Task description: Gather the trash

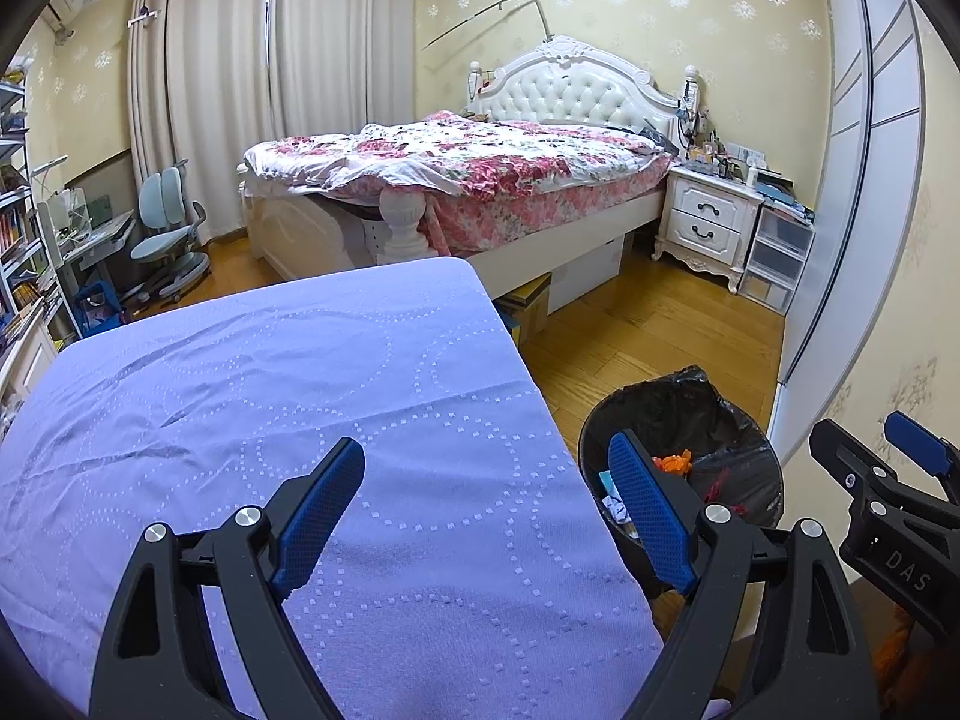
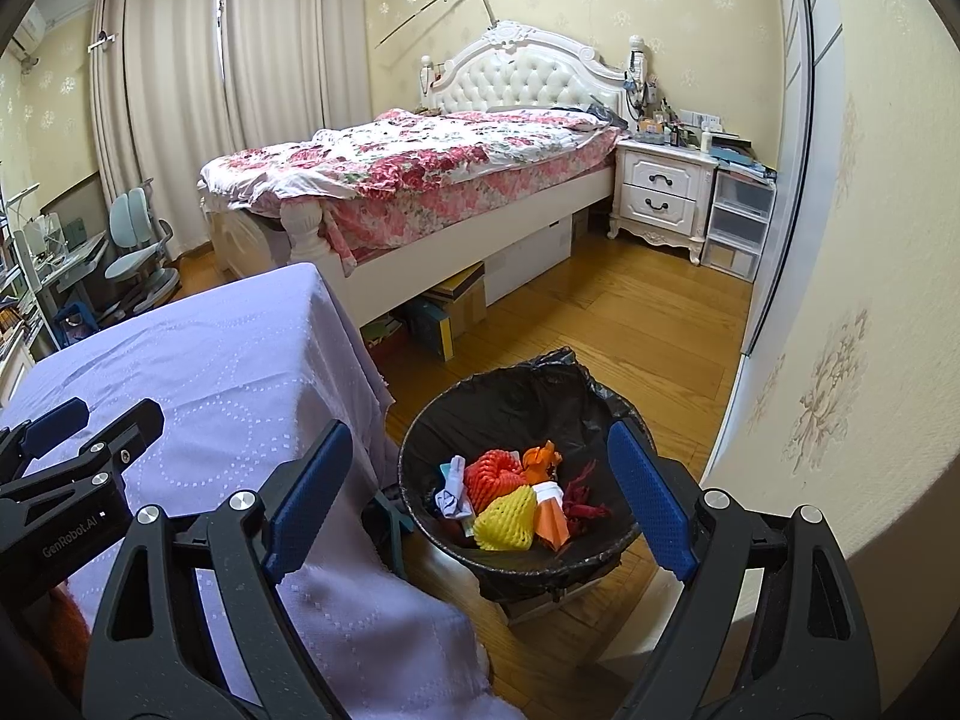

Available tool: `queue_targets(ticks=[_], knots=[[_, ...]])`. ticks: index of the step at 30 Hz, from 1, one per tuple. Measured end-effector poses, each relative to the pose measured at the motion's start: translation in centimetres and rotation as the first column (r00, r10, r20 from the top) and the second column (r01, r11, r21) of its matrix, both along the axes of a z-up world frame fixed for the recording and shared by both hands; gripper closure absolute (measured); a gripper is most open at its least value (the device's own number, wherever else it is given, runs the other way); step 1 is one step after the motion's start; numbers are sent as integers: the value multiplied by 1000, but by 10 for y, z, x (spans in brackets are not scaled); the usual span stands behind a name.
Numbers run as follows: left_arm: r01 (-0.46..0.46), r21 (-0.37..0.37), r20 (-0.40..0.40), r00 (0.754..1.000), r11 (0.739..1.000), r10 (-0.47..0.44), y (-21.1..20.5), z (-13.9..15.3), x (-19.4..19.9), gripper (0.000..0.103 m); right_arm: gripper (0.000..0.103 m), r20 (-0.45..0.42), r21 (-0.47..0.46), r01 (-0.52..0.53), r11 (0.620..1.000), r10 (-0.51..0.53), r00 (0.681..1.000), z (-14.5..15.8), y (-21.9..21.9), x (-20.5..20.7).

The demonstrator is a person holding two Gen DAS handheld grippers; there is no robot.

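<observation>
The trash, namely a yellow foam fruit net (image 2: pixel 507 519), a red-orange net (image 2: pixel 495 477), orange scraps and crumpled paper (image 2: pixel 451 489), lies in the black-lined bin (image 2: pixel 510 396) on the floor just beside the lilac-clothed table (image 1: pixel 270 396). The right gripper (image 2: pixel 480 498) hangs directly above it, jaws wide and holding nothing. The left gripper (image 1: pixel 486 516) hovers over the table's right edge, jaws equally wide and empty, with the bin to its right. No loose trash shows on the cloth, so collection looks near complete.
</observation>
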State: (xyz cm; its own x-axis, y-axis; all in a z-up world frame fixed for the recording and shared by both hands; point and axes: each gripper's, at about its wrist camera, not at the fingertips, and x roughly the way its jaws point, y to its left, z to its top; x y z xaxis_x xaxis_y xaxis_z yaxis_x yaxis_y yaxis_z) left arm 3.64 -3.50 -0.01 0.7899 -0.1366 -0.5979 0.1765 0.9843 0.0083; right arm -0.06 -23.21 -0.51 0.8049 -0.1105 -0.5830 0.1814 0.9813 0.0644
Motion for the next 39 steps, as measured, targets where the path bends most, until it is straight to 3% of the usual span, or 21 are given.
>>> queue_targets(ticks=[39], knots=[[0, -2, -2, 1000, 1000, 0, 5, -1, -1, 20, 18, -1, -3, 0, 1000, 0, 1000, 2, 1, 1]])
